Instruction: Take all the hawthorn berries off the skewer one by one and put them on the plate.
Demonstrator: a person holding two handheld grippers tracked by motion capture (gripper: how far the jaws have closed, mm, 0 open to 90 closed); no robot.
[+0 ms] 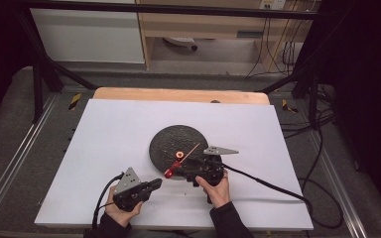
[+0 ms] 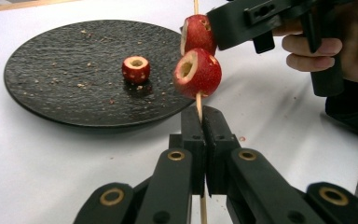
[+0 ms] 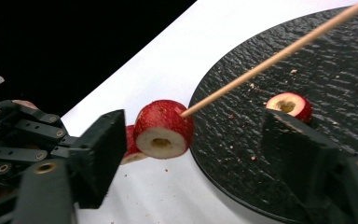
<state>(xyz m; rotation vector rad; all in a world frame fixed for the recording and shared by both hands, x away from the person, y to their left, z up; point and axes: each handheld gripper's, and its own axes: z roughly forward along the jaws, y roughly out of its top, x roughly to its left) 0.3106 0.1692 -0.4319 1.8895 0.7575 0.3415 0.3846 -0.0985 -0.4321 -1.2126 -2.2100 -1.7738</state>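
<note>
White board (image 1: 114, 148) covered most of the table in the high view, with a black textured plate (image 1: 171, 136) at its centre and cables trailing off to the right. On the plate lay one cored red fruit piece (image 2: 135, 68), left of centre in the left gripper view, among scattered crumbs.

At the lower left of the high view, the left gripper (image 2: 204, 122) had its jaws fully closed on the lower end of a thin wooden skewer (image 2: 199, 105), which rose upward between them in its own view. Two more cored red pieces were threaded on that skewer: the nearer piece (image 2: 197, 73) just above the jaws, and the farther piece (image 2: 198, 33) touching it from behind.

The right gripper (image 3: 191, 140), at the lower centre of the high view just below the plate's near edge, stood partly open. Its pads flanked the threaded pieces without pressing on them, a clear gap showing at the right-hand pad in its own view.
</note>
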